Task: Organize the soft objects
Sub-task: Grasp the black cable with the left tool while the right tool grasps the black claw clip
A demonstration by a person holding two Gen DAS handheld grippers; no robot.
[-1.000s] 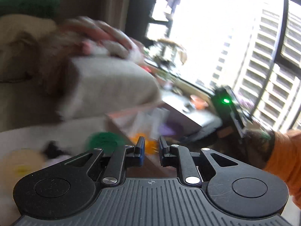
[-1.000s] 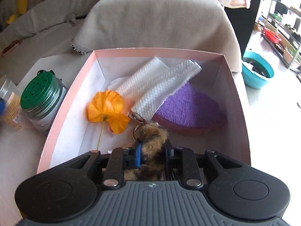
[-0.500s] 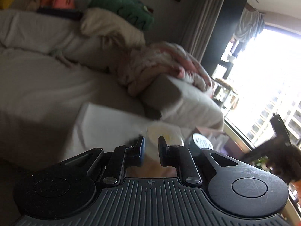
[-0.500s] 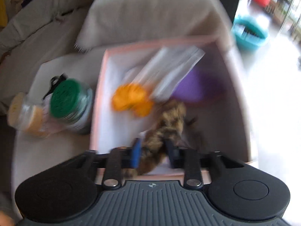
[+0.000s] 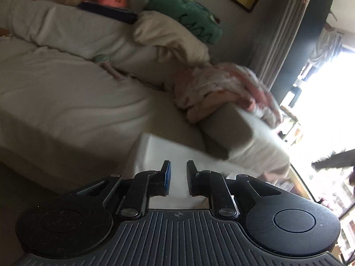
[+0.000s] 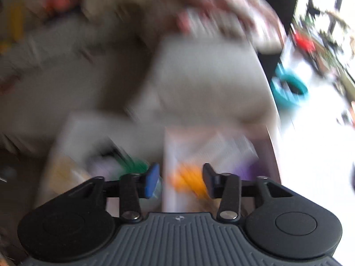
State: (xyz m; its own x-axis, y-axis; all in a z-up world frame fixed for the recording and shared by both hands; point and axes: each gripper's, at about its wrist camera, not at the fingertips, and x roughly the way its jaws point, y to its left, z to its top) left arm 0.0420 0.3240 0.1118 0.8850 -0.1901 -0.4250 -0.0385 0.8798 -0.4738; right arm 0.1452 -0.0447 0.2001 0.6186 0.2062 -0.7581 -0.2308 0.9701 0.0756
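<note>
The right wrist view is heavily blurred by motion. My right gripper [image 6: 180, 180] is open and empty above the near edge of the pink box [image 6: 168, 146]. In the box I make out an orange flower [image 6: 188, 178], a white cloth [image 6: 224, 148] and a purple pad [image 6: 255, 166]. The furry brown keychain is not visible. My left gripper [image 5: 177, 177] is nearly shut with a narrow gap and holds nothing, over the white table corner [image 5: 177, 150], facing the sofa.
A green-lidded jar [image 6: 133, 165] and another jar [image 6: 64, 168] stand left of the box. A grey sofa [image 5: 66, 102] with cushions, a green plush [image 5: 186, 20] and a pink blanket [image 5: 221, 86] lies behind. A teal bowl [image 6: 290, 88] is on the floor at the right.
My right gripper has opened, let go of the furry keychain and pulled back upward. My left gripper has swung left from the window and box toward the sofa.
</note>
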